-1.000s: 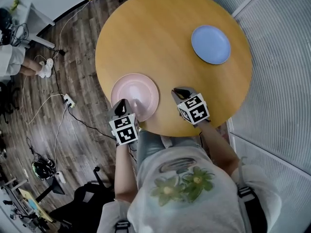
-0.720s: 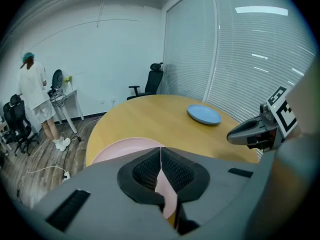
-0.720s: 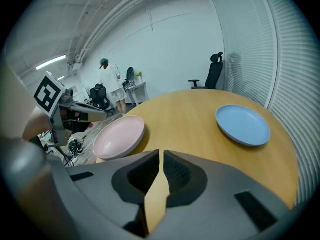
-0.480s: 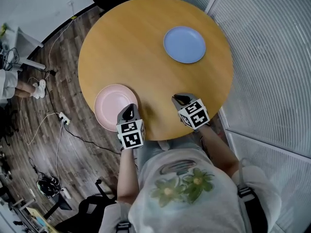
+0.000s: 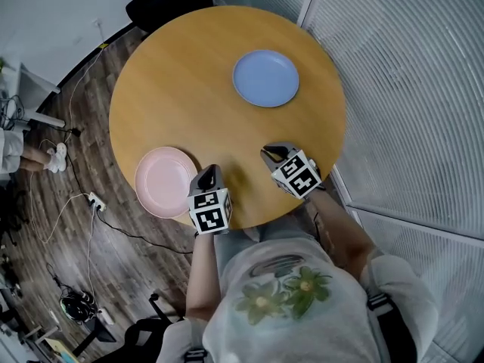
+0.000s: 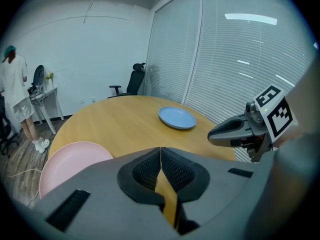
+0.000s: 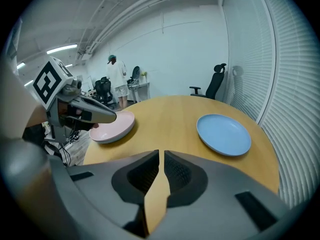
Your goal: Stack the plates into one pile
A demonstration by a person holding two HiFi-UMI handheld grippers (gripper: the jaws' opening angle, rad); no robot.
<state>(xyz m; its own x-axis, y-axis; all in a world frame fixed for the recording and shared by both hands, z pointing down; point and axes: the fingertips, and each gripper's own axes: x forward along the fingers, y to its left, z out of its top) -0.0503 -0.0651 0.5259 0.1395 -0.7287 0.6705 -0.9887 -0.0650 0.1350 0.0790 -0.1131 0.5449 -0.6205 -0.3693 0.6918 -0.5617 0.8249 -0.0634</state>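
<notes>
A pink plate (image 5: 166,181) lies at the near left edge of the round wooden table (image 5: 189,89), its rim reaching the table's edge. A blue plate (image 5: 265,78) sits apart at the far right. My left gripper (image 5: 209,171) hovers just right of the pink plate, shut and holding nothing; in its own view the left gripper (image 6: 160,149) has the pink plate (image 6: 70,159) at lower left and the blue plate (image 6: 177,118) ahead. My right gripper (image 5: 269,154) is near the front edge, short of the blue plate (image 7: 223,133). The right gripper (image 7: 161,153) is shut, with only a thin slit between its pads and nothing in it.
A black office chair (image 5: 162,2) stands beyond the table's far side. Cables and a power strip (image 5: 94,200) lie on the wood floor at left. A glass wall with blinds (image 5: 408,89) runs close along the right. A person in white (image 7: 118,76) stands far off.
The head camera has swung, so the table sits further left in view. My left gripper has moved right, from the pink plate's near rim to the bare table beside it.
</notes>
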